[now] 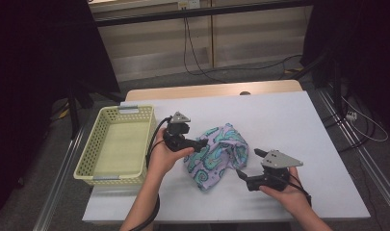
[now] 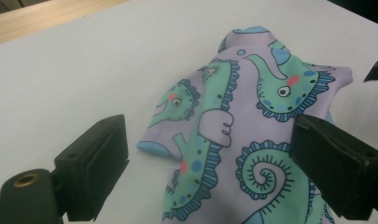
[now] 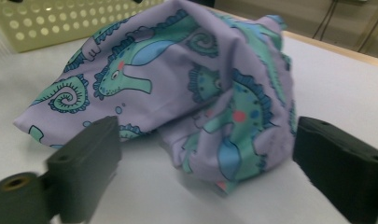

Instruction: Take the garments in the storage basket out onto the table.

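Left gripper point(image 1: 201, 144), jaws apart, sits at the crumpled lilac seahorse-print cloth's point(image 1: 216, 154) left edge; right gripper point(image 1: 247, 163), also spread, flanks its right.

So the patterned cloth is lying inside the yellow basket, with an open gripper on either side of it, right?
Not quite. The patterned cloth lies on the white table, beside the yellow basket, not in it, as the high view shows. The left gripper and right gripper do flank it, both open.
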### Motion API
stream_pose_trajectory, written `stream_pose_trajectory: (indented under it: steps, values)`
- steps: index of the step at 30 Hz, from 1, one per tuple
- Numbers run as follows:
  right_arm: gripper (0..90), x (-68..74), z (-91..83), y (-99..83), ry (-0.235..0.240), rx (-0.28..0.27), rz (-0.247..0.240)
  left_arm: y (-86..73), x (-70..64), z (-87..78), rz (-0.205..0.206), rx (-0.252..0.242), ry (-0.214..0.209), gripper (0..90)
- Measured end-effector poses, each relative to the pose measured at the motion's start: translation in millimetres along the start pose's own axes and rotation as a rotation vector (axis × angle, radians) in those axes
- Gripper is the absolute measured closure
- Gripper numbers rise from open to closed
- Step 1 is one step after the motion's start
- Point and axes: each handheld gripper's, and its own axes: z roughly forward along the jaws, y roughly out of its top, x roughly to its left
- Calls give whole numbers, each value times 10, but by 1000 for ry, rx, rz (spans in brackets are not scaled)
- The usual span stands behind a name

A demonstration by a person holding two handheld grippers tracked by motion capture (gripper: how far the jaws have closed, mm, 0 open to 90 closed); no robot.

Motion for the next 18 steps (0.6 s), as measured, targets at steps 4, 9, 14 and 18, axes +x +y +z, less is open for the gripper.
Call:
stream_pose_trajectory:
  steps: [4, 9, 14, 18]
  values:
    - [313, 72, 152, 64, 66, 20, -28, -3, 11, -30, 5, -8, 7, 115]
    - [437, 160, 334, 116, 124, 68, -29, -16, 30, -47, -4, -11, 10, 115]
    - [487, 222, 516, 158, 144, 110, -29, -27, 50, -51, -6, -10, 13, 116]
    - [770, 224, 645, 166, 142, 154, -6, -34, 56, -50, -16, -11, 14, 116]
